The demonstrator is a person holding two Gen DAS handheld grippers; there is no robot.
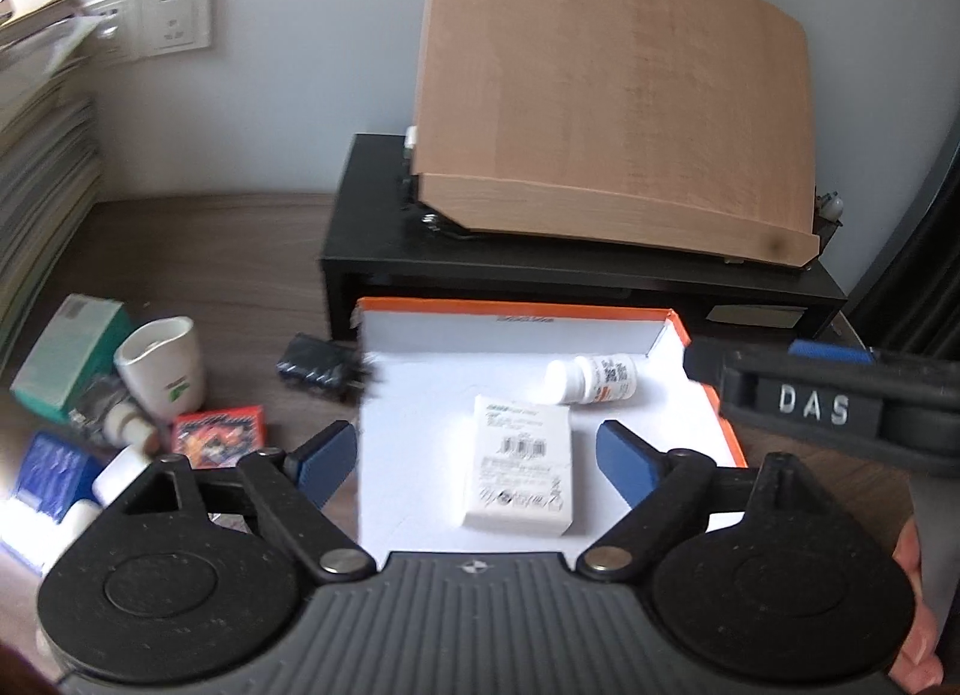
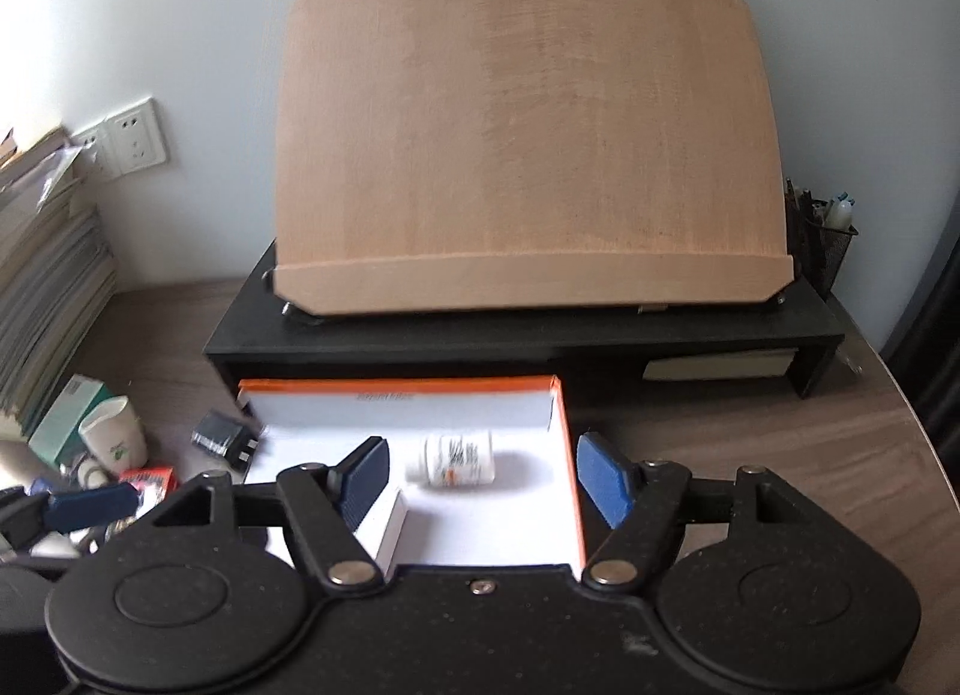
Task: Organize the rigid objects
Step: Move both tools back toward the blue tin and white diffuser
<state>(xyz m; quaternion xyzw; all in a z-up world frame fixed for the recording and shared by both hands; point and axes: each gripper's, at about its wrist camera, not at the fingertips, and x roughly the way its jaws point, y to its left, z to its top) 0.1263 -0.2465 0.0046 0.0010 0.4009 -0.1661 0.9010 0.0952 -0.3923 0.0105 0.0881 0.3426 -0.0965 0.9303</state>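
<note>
1. hanging over the orange-rimmed tray (image 1: 672, 318), the left gripper (image 1: 474, 458) has its blue pads spread wide and grips nothing.
2. a white box (image 1: 521, 464) lies flat on the tray floor, in line between those pads but clear of both.
3. a white pill bottle (image 1: 594, 378) lies on its side just behind the box, toward the tray's back wall.
4. the right gripper (image 2: 480, 482) is likewise released, with the bottle (image 2: 457, 458) (blurred in this view) lying beyond its pads and touched by neither.
5. the tray sits on a wooden desk (image 2: 750, 443), in front of a black shelf (image 2: 540, 335) carrying a tilted wooden board (image 2: 528, 143).
6. left of the tray the desk holds a white cup (image 1: 161, 371), a black plug (image 1: 321, 365), a red packet (image 1: 219, 434) and a green box (image 1: 69, 353).
</note>
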